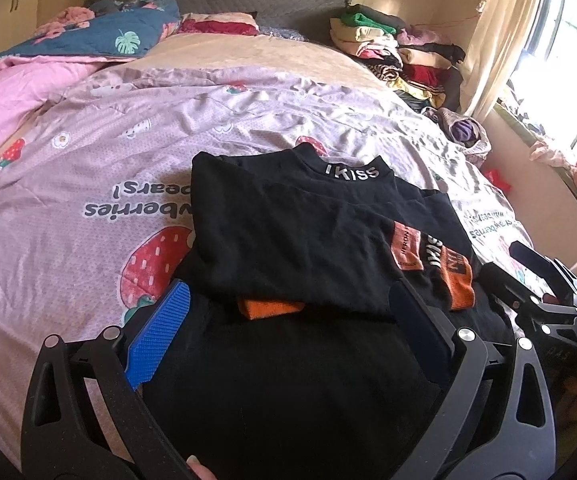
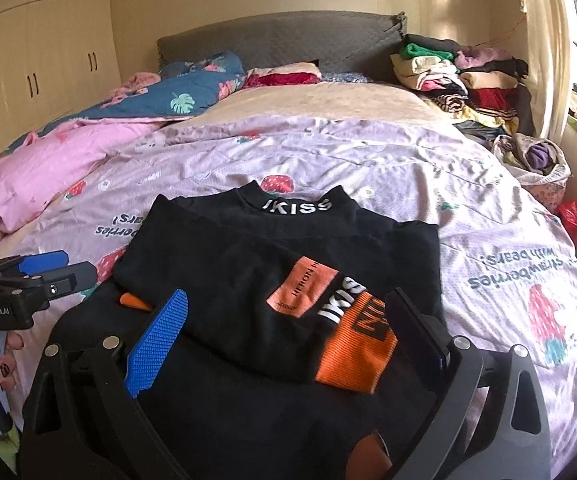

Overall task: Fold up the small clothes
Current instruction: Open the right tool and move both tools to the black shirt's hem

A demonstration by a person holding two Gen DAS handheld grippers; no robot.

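A black top with orange patches and white "IKISS" lettering lies on the pink strawberry bedspread, both sleeves folded in over its middle. It also shows in the right wrist view. My left gripper is open over the top's near left part, its fingers empty. My right gripper is open over the top's near right part, empty. The right gripper also shows at the right edge of the left wrist view, and the left gripper at the left edge of the right wrist view.
A stack of folded clothes stands at the bed's far right by the grey headboard. A bag of clothes and a red bag lie by the window side. Blue and pink quilts lie far left.
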